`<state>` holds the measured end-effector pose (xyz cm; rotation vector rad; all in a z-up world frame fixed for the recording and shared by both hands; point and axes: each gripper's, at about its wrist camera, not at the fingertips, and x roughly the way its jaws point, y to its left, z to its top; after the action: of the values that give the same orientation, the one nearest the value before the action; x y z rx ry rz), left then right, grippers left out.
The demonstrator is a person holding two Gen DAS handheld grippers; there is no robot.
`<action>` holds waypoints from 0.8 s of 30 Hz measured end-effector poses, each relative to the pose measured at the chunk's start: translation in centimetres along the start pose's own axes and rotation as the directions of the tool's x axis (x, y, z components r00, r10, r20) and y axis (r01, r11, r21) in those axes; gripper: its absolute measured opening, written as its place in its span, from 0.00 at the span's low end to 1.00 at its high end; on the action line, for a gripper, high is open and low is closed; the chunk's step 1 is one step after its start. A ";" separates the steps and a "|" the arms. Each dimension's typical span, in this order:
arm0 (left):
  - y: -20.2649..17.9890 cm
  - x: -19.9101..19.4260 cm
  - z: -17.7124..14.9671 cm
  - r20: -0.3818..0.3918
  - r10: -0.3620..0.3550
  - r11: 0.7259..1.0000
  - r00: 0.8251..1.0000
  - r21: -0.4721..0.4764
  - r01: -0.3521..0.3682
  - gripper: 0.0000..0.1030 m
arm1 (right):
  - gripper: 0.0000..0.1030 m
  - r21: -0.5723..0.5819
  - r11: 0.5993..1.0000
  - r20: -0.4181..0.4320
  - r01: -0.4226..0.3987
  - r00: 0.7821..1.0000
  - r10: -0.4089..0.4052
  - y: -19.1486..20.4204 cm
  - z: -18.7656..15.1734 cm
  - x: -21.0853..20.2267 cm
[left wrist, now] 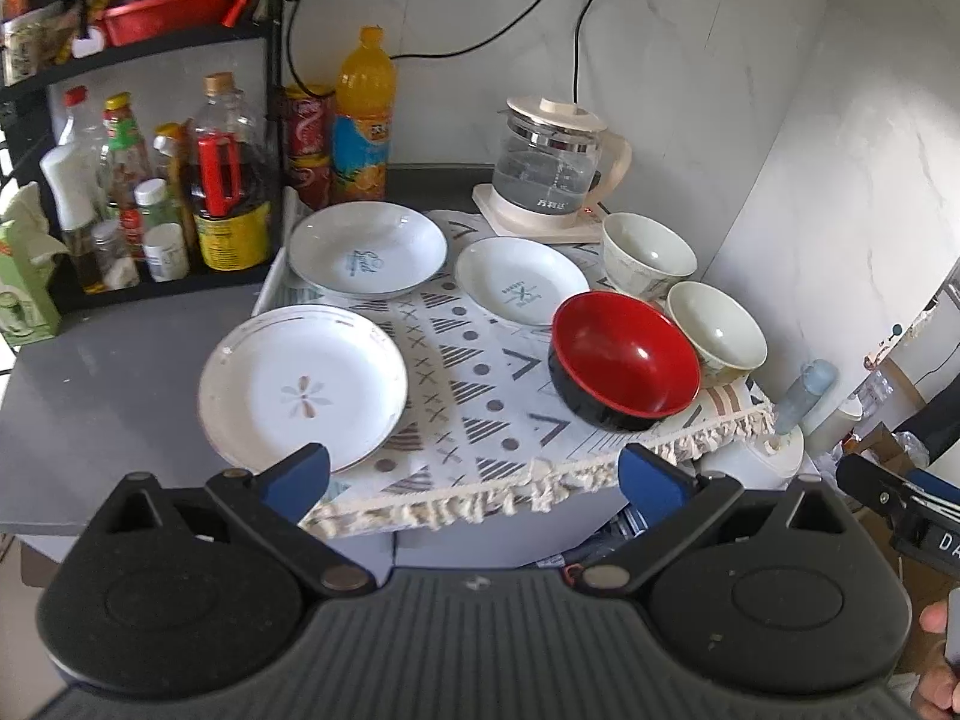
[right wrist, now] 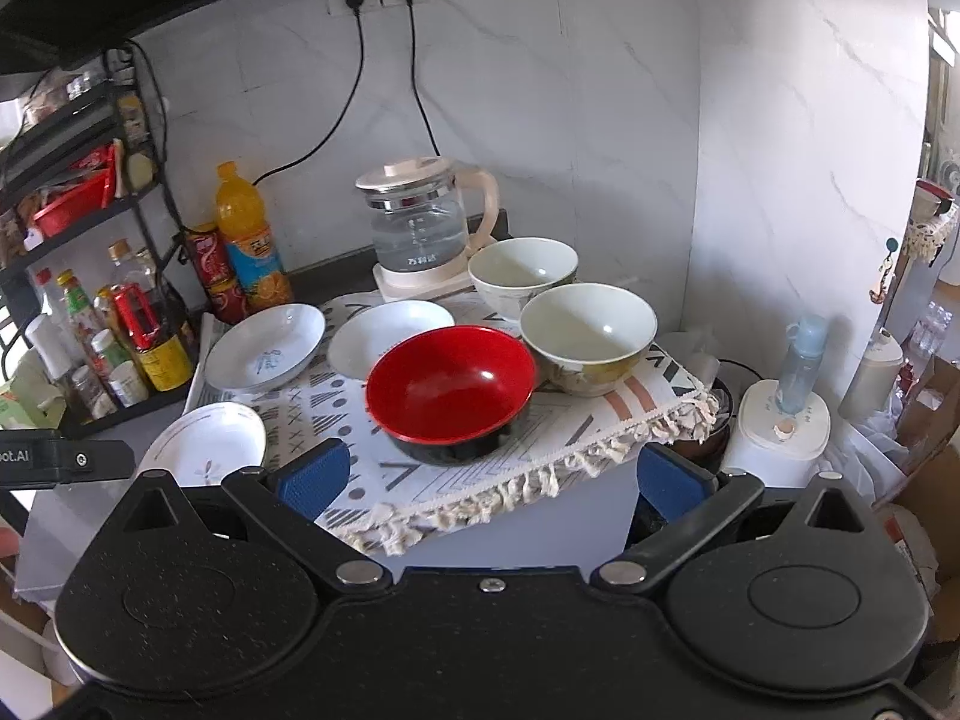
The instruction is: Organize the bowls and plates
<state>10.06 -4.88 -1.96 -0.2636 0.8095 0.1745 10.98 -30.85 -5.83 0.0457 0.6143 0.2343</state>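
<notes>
Both grippers are hanging at the near edge of a patterned cloth (left wrist: 480, 372), fingers spread wide and gripping nothing: the left gripper (left wrist: 474, 480) is facing the near-left plate, the right gripper (right wrist: 489, 477) the red bowl. Three plates are lying separately on the left: a flower plate (left wrist: 303, 387) nearest, a blue-script plate (left wrist: 367, 251) far left, a third plate (left wrist: 521, 281) at the middle. The red bowl (right wrist: 450, 387) is sitting near right, tilted, touching a pale bowl (right wrist: 587, 336); another pale bowl (right wrist: 522, 273) is standing behind, beside a kettle (right wrist: 420, 228). Bottles (left wrist: 228, 180) are crowding the left rack.
</notes>
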 end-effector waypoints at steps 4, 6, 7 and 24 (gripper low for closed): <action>-1.2 3.1 1.6 -0.033 -0.019 1.000 0.999 -0.016 0.019 0.97 | 1.00 -0.010 1.000 -0.012 0.011 1.000 -0.011 -0.8 1.2 2.1; -2.0 4.4 2.4 -0.037 -0.034 0.999 0.999 -0.010 0.033 0.97 | 1.00 -0.010 1.000 -0.028 0.013 1.000 -0.014 -1.4 1.9 3.4; -2.5 5.2 2.9 -0.040 -0.034 0.999 0.999 -0.006 0.034 0.97 | 1.00 -0.009 1.000 -0.036 0.018 0.999 -0.019 -1.7 2.2 4.1; -10.3 18.1 10.0 -0.159 -0.151 0.985 0.976 0.060 0.162 0.85 | 0.90 0.092 0.990 -0.128 0.108 0.987 -0.096 -7.4 6.5 15.3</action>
<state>31.89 -10.73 -6.92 -0.2738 0.9420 -0.0239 28.34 -34.37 -9.93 0.0957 0.7491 0.1079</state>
